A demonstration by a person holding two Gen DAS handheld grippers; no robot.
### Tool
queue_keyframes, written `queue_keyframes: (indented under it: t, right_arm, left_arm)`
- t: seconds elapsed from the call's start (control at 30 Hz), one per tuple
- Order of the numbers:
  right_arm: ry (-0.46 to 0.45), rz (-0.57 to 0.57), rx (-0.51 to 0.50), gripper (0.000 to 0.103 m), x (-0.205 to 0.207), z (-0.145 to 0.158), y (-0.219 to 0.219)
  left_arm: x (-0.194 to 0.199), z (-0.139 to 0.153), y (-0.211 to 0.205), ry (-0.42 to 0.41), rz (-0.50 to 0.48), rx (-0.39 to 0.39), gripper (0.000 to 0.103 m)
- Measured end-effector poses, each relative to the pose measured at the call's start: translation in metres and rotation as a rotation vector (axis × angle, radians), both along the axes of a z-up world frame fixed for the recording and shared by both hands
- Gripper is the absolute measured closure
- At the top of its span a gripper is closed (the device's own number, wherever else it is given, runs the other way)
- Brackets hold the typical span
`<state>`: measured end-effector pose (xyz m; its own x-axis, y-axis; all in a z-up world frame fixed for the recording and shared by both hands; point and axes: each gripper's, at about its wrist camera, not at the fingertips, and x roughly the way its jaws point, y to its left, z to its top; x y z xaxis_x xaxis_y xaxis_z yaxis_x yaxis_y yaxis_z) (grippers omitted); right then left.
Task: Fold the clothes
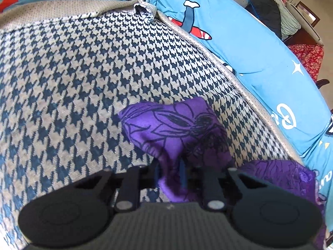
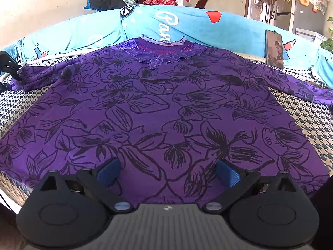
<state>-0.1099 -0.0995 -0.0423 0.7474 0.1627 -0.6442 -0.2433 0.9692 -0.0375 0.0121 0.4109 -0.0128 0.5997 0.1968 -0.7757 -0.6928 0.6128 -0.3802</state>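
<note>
My left gripper (image 1: 171, 171) is clamped tight on the sleeve end (image 1: 177, 129) of the purple floral top (image 2: 162, 108), which lies flat on the houndstooth cover (image 1: 72, 87). My right gripper (image 2: 167, 171) gapes wide above its hem, gripping nothing.

Both wrist views: purple top (image 2: 166, 108) close below

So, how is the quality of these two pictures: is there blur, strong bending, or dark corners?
Left wrist view: strong fisheye bending of the houndstooth cover, dark corners, and the purple sleeve goes soft where the left gripper pinches it. Right wrist view: bright daylight, the purple top sharp, edges curved, and the right gripper standing open over it.
</note>
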Motion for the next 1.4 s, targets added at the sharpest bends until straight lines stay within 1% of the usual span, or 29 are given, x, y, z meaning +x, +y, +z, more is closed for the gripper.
queue_keyframes:
  t: [0.07, 0.17, 0.2, 0.23, 0.33, 0.37, 0.43, 0.47, 0.53, 0.57, 0.63, 0.7, 0.77, 0.9, 0.97, 1.03, 1.07, 1.13, 1.23, 1.3, 1.4]
  right_arm:
    - [0.0, 0.0, 0.0, 0.002, 0.0, 0.0, 0.0]
    - [0.0, -0.002, 0.001, 0.002, 0.0, 0.0, 0.001]
    - [0.0, -0.003, 0.001, 0.002, 0.0, 0.0, 0.001]
    - [0.0, -0.003, 0.001, 0.002, 0.0, 0.0, 0.001]
    - [0.0, -0.004, 0.0, 0.002, 0.0, 0.0, 0.001]
    - [0.0, -0.004, 0.001, 0.002, 0.0, 0.0, 0.0]
    - [-0.001, -0.002, 0.002, 0.002, 0.0, 0.0, 0.0]
    - [0.0, -0.001, 0.002, 0.002, 0.0, 0.001, 0.0]
    - [0.0, 0.001, 0.003, 0.002, 0.0, 0.001, -0.001]
    - [0.0, 0.002, 0.004, 0.002, 0.0, 0.001, -0.001]
    - [0.001, 0.005, 0.004, 0.002, 0.0, 0.001, -0.001]
    - [0.001, 0.007, 0.003, 0.002, 0.0, 0.001, -0.002]
    - [0.001, 0.01, 0.003, 0.002, -0.001, 0.001, -0.002]
    - [0.0, 0.014, 0.002, 0.002, -0.001, 0.001, -0.003]
    - [0.0, 0.016, 0.0, 0.002, -0.002, 0.002, -0.003]
    - [-0.001, 0.017, -0.001, 0.002, -0.002, 0.002, -0.003]
    - [-0.002, 0.019, -0.002, 0.002, -0.003, 0.001, -0.003]
    - [-0.003, 0.021, -0.003, 0.002, -0.003, 0.001, -0.003]
    - [-0.005, 0.021, -0.004, 0.002, -0.003, 0.001, -0.003]
    - [-0.006, 0.021, -0.007, 0.002, -0.003, 0.0, -0.002]
    - [-0.008, 0.02, -0.009, 0.002, -0.003, 0.0, -0.002]
  left_arm:
    - [-0.003, 0.007, -0.005, 0.027, 0.024, 0.068, 0.094]
    - [-0.01, 0.024, -0.017, 0.065, 0.062, 0.171, 0.094]
    - [-0.013, 0.028, -0.021, 0.104, 0.082, 0.186, 0.094]
    - [-0.016, 0.029, -0.024, 0.14, 0.098, 0.182, 0.094]
    - [-0.025, 0.025, -0.037, 0.233, 0.12, 0.119, 0.094]
    - [-0.029, 0.024, -0.043, 0.249, 0.115, 0.116, 0.094]
    - [-0.033, 0.025, -0.058, 0.284, 0.082, 0.17, 0.093]
    - [-0.033, 0.026, -0.067, 0.307, 0.057, 0.207, 0.089]
    - [-0.036, 0.024, -0.083, 0.337, 0.013, 0.249, 0.083]
    - [-0.037, 0.022, -0.088, 0.342, -0.006, 0.245, 0.08]
    - [-0.039, 0.019, -0.096, 0.345, -0.04, 0.237, 0.077]
    - [-0.037, 0.017, -0.109, 0.351, -0.108, 0.248, 0.066]
    - [-0.036, 0.015, -0.128, 0.367, -0.182, 0.3, 0.057]
    - [-0.035, 0.014, -0.163, 0.359, -0.288, 0.402, 0.056]
    - [-0.035, 0.022, -0.168, 0.311, -0.304, 0.433, 0.056]
    - [-0.035, 0.031, -0.165, 0.267, -0.275, 0.472, 0.055]
    - [-0.031, 0.035, -0.159, 0.258, -0.253, 0.49, 0.053]
    - [-0.025, 0.039, -0.145, 0.254, -0.21, 0.483, 0.051]
    - [-0.022, 0.042, -0.108, 0.217, -0.124, 0.418, 0.05]
    - [-0.024, 0.045, -0.081, 0.186, -0.069, 0.383, 0.047]
    - [-0.029, 0.04, -0.048, 0.182, -0.017, 0.321, 0.043]
